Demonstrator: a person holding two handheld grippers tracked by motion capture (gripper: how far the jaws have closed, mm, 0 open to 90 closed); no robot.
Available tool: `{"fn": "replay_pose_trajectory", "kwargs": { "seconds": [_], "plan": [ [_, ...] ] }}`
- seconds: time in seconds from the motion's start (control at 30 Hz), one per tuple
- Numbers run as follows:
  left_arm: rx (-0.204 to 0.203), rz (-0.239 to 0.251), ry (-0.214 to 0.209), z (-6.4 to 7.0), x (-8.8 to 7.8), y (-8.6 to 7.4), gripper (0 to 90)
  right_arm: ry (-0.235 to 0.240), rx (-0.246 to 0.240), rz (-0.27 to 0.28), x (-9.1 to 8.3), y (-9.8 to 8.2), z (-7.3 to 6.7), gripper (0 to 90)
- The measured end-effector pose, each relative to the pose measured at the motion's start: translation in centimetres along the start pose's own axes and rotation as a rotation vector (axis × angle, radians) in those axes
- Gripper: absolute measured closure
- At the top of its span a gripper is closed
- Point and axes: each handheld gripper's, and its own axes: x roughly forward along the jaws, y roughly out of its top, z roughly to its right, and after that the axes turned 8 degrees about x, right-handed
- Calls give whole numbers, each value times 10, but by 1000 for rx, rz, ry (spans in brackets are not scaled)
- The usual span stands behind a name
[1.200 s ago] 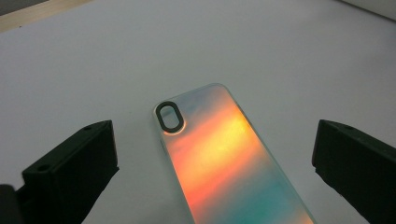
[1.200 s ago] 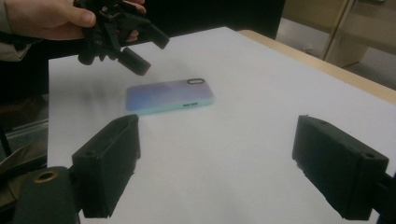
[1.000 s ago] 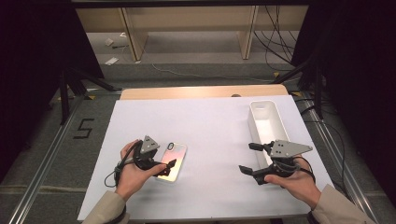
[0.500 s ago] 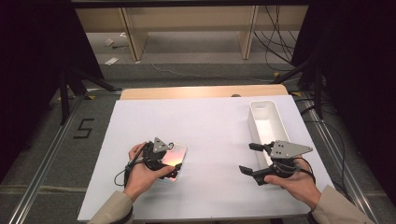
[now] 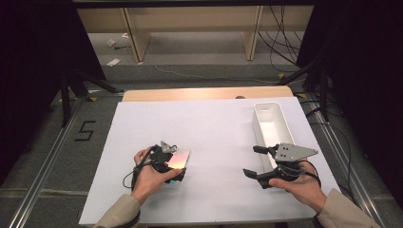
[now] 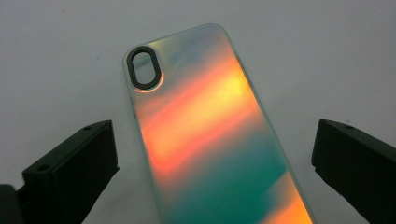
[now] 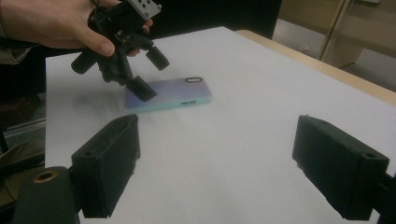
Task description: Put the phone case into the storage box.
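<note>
The shiny phone case (image 6: pixel 205 135) lies flat on the white tabletop (image 5: pixel 214 128), right under the left gripper (image 5: pixel 177 167), whose jaws stand wide on both long sides without touching. Its bottom end is cut off in the left gripper view. The right gripper (image 5: pixel 252 161), wide and empty, waits well apart beside the white bin (image 5: pixel 269 124).

Bare white table (image 5: pixel 214 128) lies between the phone case (image 5: pixel 179 157) and the white bin (image 5: pixel 271 126).
</note>
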Motion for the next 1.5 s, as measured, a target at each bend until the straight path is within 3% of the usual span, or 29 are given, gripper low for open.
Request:
{"fn": "replay_pose_trajectory", "kwargs": {
  "seconds": [0.4, 1.5],
  "plan": [
    [-30, -62, 11, 0, 7, 1, 2, 2, 4, -1, 0, 0, 0, 160],
    [-70, -170, 10, 3, 16, 5, 53, 14, 10, -5, 1, 0, -1, 163]
  ]
}}
